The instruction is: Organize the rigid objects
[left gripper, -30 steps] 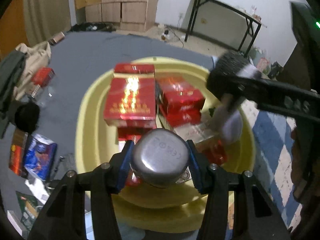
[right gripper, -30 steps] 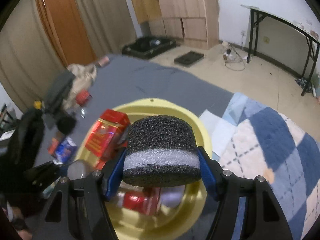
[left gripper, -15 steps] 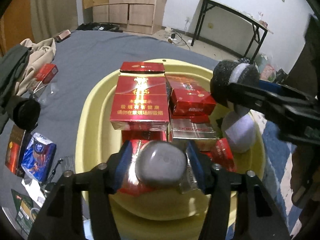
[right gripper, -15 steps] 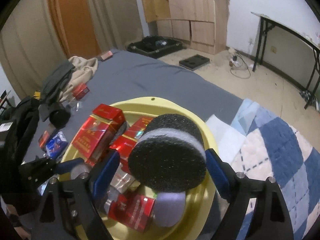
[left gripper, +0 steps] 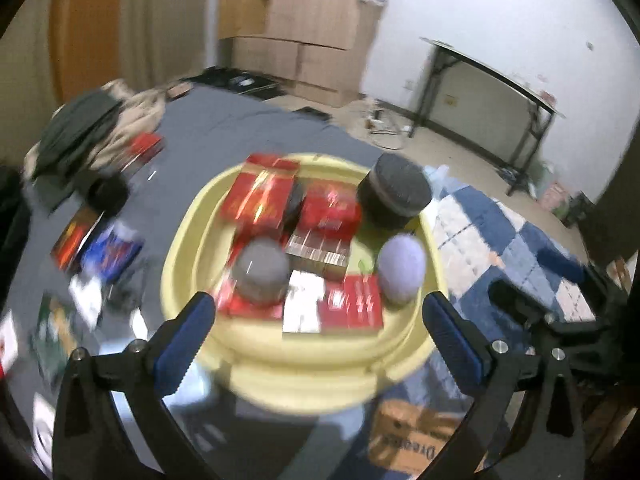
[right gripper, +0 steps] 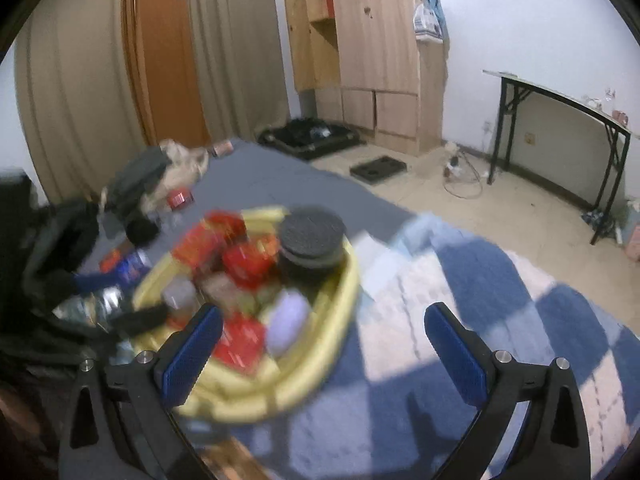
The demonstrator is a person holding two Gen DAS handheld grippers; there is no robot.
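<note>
A yellow basin (left gripper: 296,360) holds several red boxes (left gripper: 260,196), a grey metal can (left gripper: 260,276), a black foam cylinder with a white band (left gripper: 394,192) and a lavender rounded object (left gripper: 402,276). My left gripper (left gripper: 316,308) hangs above the basin's near rim. Its jaws are opening wide, with nothing between them. In the right wrist view the basin (right gripper: 340,292) lies to the left, with the foam cylinder (right gripper: 312,240) upright at its far side and the can (right gripper: 180,294) at its left. My right gripper (right gripper: 324,314) is also opening and holds nothing.
Loose packets (left gripper: 108,248) and a pile of clothes (left gripper: 92,128) lie on the grey cover left of the basin. A blue and white checked blanket (right gripper: 480,300) spreads to the right. A cardboard box (left gripper: 416,440) sits near the front. A black table (right gripper: 560,120) and a wardrobe (right gripper: 376,40) stand behind.
Both grippers opened and drew back from the basin. The left let go of the metal can and the right let go of the foam cylinder; both now rest in the basin.
</note>
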